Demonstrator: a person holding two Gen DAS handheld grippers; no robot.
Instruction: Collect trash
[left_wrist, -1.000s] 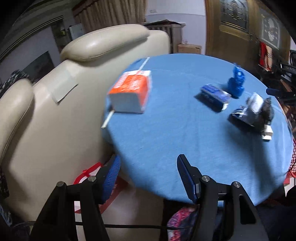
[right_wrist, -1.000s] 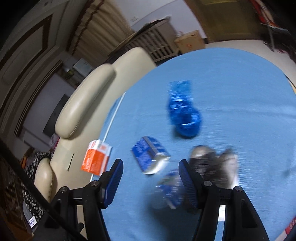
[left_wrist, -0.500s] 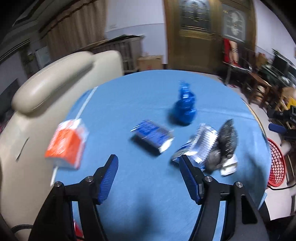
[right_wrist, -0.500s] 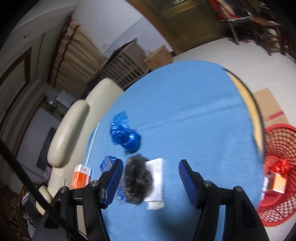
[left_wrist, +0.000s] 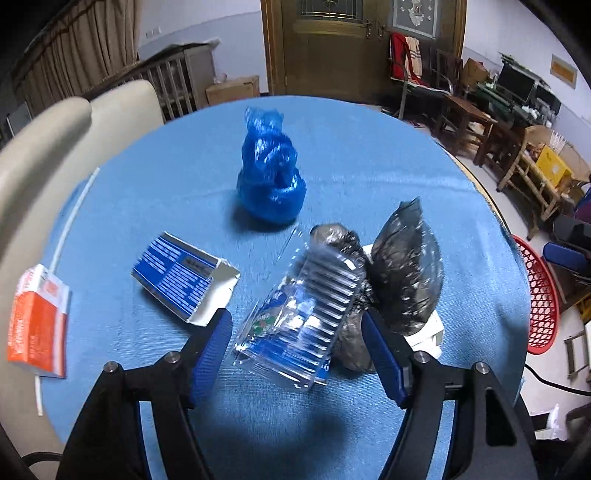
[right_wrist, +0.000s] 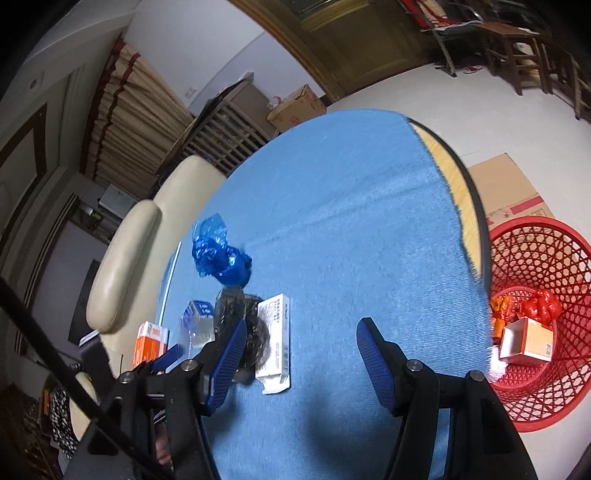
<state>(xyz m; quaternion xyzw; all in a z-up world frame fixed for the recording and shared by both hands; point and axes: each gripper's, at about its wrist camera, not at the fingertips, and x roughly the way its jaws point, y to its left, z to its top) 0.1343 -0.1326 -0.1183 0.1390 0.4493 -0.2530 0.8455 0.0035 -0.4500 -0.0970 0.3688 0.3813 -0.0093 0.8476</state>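
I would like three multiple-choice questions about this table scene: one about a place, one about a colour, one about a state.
1. Where is the red basket?
A. on the table
B. on the floor beside the table
C. on the sofa

2. What colour is the knotted plastic bag standing alone on the cloth?
A. blue
B. green
C. white

3. What does the left gripper hold?
A. the orange carton
B. nothing, its jaws are open
C. the blue box

Answers:
1 B, it stands below the table edge.
2 A, it is bright blue.
3 B, the clear plastic tray lies between the fingers, ungripped.
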